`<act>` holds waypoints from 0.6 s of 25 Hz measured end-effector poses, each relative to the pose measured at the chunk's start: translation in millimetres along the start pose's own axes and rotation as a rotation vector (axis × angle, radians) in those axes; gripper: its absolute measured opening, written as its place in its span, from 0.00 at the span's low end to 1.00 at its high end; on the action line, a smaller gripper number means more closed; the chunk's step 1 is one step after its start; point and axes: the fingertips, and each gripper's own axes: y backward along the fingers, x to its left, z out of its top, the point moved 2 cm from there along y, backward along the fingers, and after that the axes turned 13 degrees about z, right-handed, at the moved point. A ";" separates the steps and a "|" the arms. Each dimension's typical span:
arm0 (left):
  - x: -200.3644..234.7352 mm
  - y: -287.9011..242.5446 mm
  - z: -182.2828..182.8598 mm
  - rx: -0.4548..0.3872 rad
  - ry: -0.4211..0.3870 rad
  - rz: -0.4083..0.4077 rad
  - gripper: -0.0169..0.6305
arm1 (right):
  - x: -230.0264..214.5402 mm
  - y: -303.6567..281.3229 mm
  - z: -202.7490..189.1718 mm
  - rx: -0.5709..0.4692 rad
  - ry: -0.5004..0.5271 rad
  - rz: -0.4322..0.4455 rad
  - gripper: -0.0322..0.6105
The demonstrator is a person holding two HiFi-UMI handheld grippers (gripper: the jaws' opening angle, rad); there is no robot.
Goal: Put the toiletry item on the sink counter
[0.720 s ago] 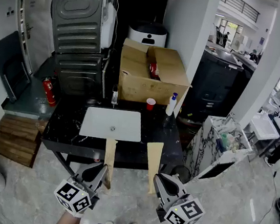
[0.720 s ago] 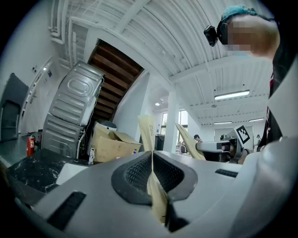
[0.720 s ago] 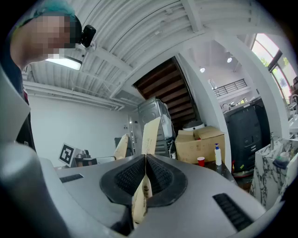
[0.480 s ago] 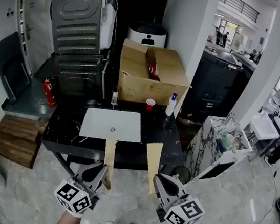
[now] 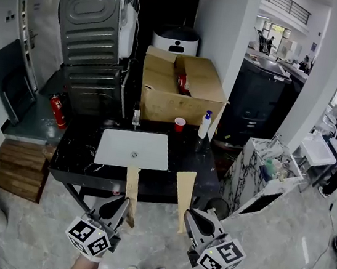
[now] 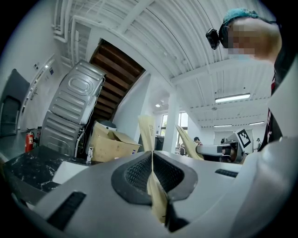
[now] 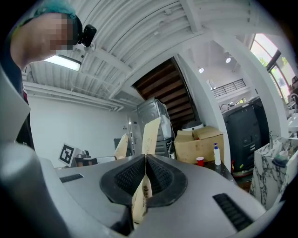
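Tan paper sachets, one per gripper. Left gripper [image 5: 123, 207] has its jaws squeezed tight on the left sachet [image 5: 131, 186], and right gripper [image 5: 190, 217] does likewise on the right sachet [image 5: 183, 192]. Both sachets stick up in the air before the black counter's [image 5: 76, 149] front edge, not on it.

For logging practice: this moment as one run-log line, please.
left tongs: shut on tan paper packet | right tongs: shut on second tan paper packet | black marble counter: not reached
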 end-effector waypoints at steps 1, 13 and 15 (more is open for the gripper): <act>-0.5 -0.6 -0.1 0.000 0.002 0.000 0.06 | -1.2 1.2 1.1 -0.011 -0.004 -0.003 0.12; -10.3 -14.6 -6.2 0.020 0.002 -0.015 0.06 | -16.6 12.8 3.2 -0.014 -0.018 -0.030 0.12; -13.2 -17.5 -9.3 0.021 -0.004 -0.021 0.06 | -19.8 16.1 1.8 -0.012 -0.017 -0.030 0.12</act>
